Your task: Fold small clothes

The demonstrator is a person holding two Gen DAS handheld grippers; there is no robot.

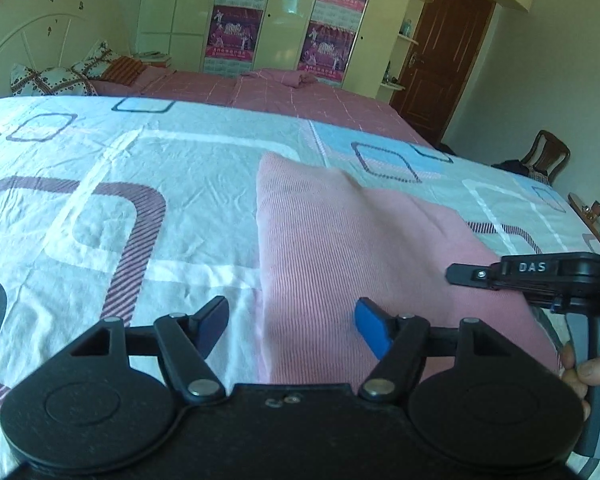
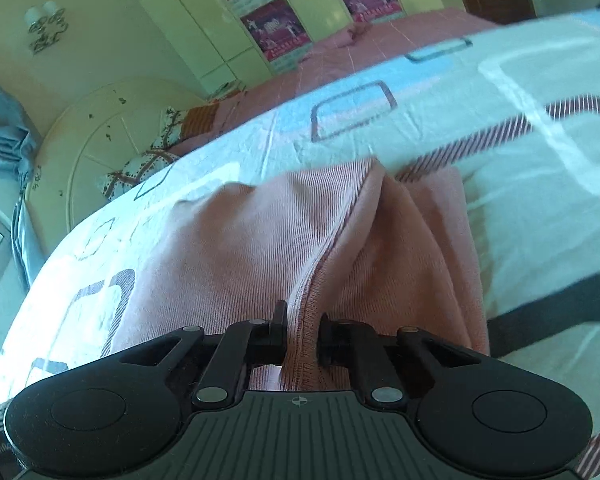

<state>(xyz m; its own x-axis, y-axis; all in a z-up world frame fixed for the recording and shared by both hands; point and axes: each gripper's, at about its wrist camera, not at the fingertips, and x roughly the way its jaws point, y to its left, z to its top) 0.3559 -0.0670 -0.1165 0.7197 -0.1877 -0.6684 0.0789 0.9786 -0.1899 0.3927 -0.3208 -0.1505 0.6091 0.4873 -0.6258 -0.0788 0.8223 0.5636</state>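
Note:
A pink ribbed garment (image 1: 340,248) lies on the patterned bed sheet (image 1: 100,208). My left gripper (image 1: 290,326) is open just above its near left edge, holding nothing. My right gripper (image 2: 302,334) is shut on a hemmed edge of the pink garment (image 2: 260,240) and lifts that edge off the sheet, so the cloth bunches into folds. The right gripper also shows in the left wrist view (image 1: 456,272) at the garment's right side, with the hand that holds it.
The bed (image 1: 308,92) stretches back with a pink checked cover, pillows (image 1: 52,80) and a white headboard (image 1: 48,36). Wardrobes with posters (image 1: 284,16) and a brown door (image 1: 440,52) stand behind. A chair (image 1: 544,156) is at the right.

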